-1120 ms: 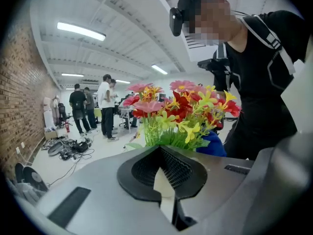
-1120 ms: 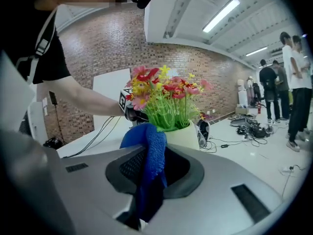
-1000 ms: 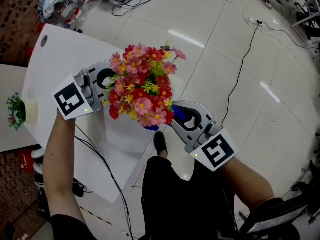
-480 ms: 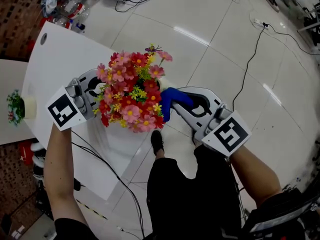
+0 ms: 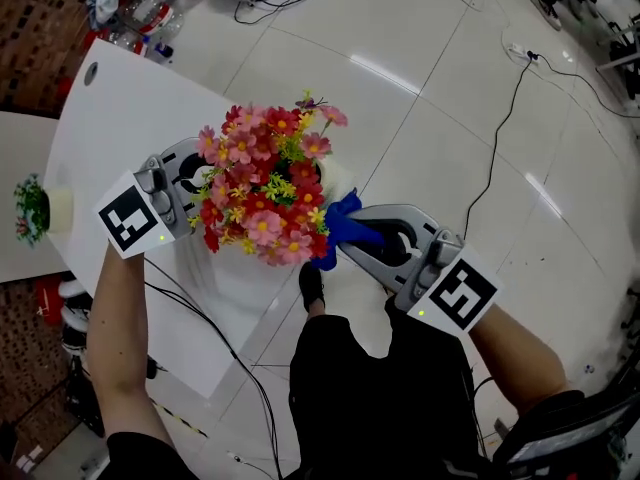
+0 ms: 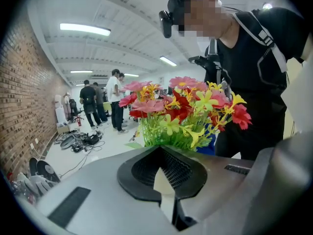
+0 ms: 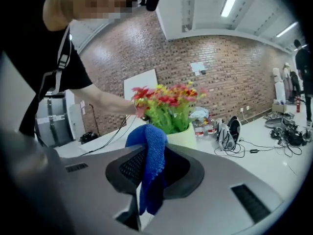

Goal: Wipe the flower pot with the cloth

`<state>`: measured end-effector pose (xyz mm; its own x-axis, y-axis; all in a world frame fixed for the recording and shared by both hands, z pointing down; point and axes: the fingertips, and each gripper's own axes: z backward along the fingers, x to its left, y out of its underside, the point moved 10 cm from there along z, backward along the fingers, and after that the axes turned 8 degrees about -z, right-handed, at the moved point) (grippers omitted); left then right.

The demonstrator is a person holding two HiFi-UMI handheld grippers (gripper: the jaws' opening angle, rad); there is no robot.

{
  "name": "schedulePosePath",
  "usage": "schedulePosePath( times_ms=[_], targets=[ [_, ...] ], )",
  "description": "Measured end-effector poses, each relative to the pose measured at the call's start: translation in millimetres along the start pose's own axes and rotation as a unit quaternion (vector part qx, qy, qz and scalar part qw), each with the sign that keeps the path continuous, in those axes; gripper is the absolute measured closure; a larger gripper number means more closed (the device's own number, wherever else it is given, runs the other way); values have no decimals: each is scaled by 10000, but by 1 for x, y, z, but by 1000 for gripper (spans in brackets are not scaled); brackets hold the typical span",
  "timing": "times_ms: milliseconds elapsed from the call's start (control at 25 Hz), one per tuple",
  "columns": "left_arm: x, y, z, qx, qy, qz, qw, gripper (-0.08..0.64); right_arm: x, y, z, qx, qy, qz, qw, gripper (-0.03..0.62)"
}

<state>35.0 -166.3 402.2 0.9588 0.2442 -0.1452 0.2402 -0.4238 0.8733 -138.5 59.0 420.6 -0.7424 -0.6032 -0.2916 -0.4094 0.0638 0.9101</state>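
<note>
The white desk [image 5: 110, 118] runs up the left of the head view. A second, lower surface beside it carries a small potted plant [image 5: 30, 211]. A black cable [image 5: 490, 118] trails over the tiled floor to the right, and loose clutter lies at the desk's far end. The flower pot [image 5: 336, 176] stands at the desk's near edge. Its bunch of red, pink and yellow flowers [image 5: 265, 193] spreads wide enough to hide most of the pale pot from above, along with the tips of both grippers.

The left gripper [image 5: 198, 178] reaches in under the blooms from the left. In the left gripper view its jaws are drawn nearly together on a thin cream-coloured edge (the pot's wall, by its colour), with green stems rising just beyond. The right gripper [image 5: 372, 240] comes in from the opposite side, its jaws closed on a blue cloth [image 5: 343, 223]. The cloth bunches up over the jaw tips and sits close against the pot's right side, below the flowers. Whether cloth and pot actually touch cannot be told.
</note>
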Motion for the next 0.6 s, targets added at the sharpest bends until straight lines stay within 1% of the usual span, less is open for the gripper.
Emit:
schedulePosePath(
  times_ms=[40,120,200,280,320,360,520,600],
  targets=[
    [0,0,0,-10,-9,-11,10000,560,4,5,-6,128,-37,4,9999,535],
    [-1,0,1,-5,-35,2,10000,560,2,7,-17,84,-50,63,9999,535],
    [-1,1,1,10,-36,19,10000,560,-6,3,-22,55,-59,381,9992,535],
    [-1,1,1,18,-14,25,10000,560,-13,-3,-23,109,-236,807,9964,535],
    [-1,1,1,22,-11,18,10000,560,-18,-5,-22,107,-341,915,9952,534],
    [0,1,1,23,-13,6,10000,560,-23,-7,-20,99,-397,938,9948,534],
    [-1,2,3,84,8,-109,9999,560,-42,-12,-12,57,-330,881,9956,534],
    [-3,3,2,112,-5,-105,9999,560,-49,-13,-11,-28,-334,701,9970,534]
  ],
)
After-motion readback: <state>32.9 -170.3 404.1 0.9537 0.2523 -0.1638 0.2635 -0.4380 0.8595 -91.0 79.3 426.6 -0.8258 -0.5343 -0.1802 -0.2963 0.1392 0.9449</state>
